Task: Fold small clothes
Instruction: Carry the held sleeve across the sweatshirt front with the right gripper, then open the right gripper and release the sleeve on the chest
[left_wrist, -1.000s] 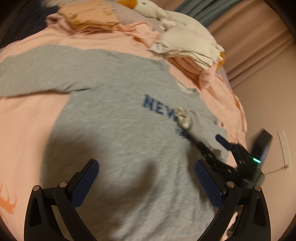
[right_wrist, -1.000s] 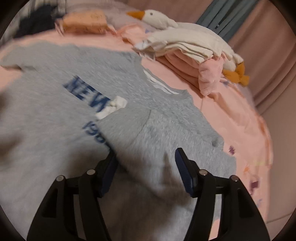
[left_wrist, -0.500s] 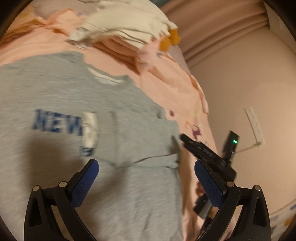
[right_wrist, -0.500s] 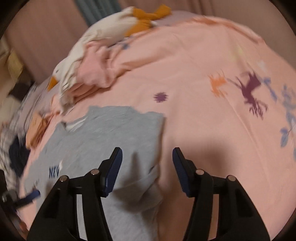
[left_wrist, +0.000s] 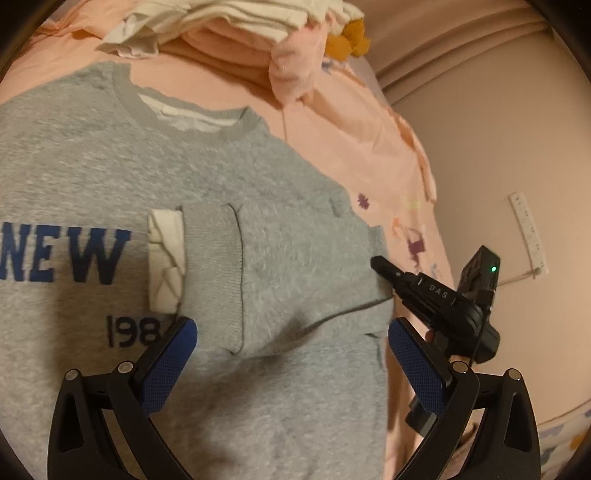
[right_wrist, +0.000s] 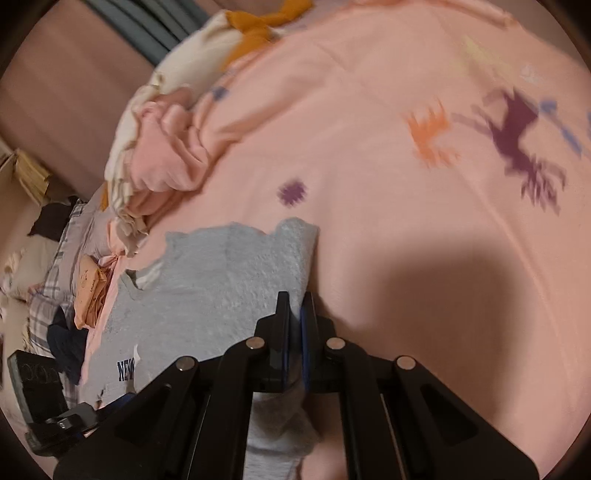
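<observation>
Where the right gripper (right_wrist: 293, 317) has shut since half a second ago, its fingers now pinch the fleecy edge of the grey sweatshirt (left_wrist: 280, 236) lying flat on the pink bed (right_wrist: 388, 192). Only the left view shows the left gripper (left_wrist: 291, 354) hovering spread above the folded-in ribbed cuff, white tag (left_wrist: 166, 258) and blue lettering. Farther off lies a rumpled clothes pile (left_wrist: 236, 29).

Far left in the right wrist view: plaid bedding (right_wrist: 55, 280), dark navy garment (right_wrist: 66, 343), folded orange clothes (right_wrist: 88, 291). On the wall at right in the left wrist view: white power strip (left_wrist: 528, 232). Farther back: beige curtain (left_wrist: 443, 44) and, in the right wrist view, teal curtain (right_wrist: 147, 26).
</observation>
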